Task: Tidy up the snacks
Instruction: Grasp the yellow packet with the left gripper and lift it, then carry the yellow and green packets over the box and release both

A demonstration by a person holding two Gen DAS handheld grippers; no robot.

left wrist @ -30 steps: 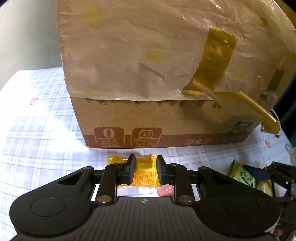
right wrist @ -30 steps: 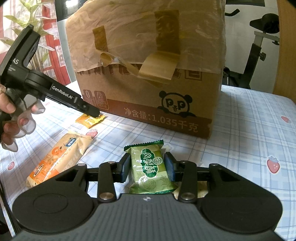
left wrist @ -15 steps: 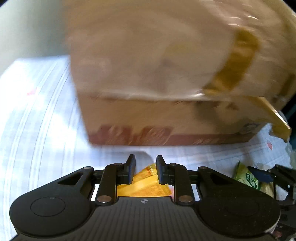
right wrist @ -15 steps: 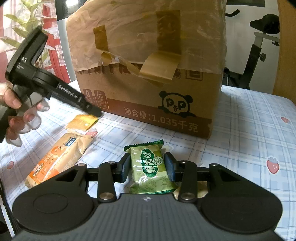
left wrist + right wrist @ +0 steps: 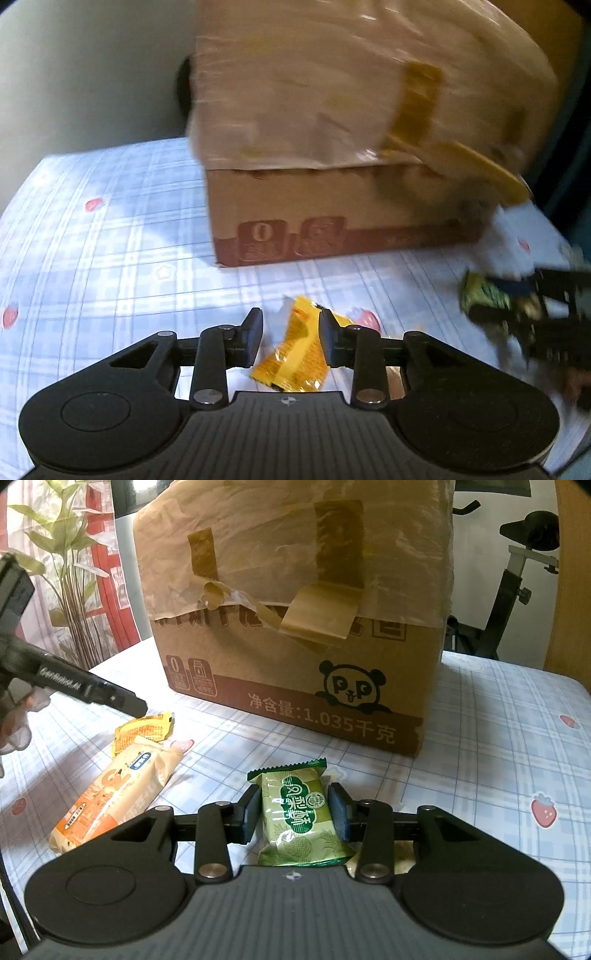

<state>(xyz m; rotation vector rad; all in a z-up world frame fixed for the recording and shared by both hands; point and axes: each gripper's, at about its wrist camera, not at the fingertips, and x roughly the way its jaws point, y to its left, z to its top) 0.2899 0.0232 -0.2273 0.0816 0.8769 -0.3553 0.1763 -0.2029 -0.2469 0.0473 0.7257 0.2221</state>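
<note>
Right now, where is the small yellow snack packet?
In the left wrist view the yellow packet lies on the checked tablecloth between the opening jaws of the left tool, in front of the cardboard box.

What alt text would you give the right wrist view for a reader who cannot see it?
The right gripper is shut on a green snack packet above a checked tablecloth, facing a taped cardboard box with a panda logo. At left, the left gripper points down at a small yellow packet beside a long orange-and-cream packet.
</note>
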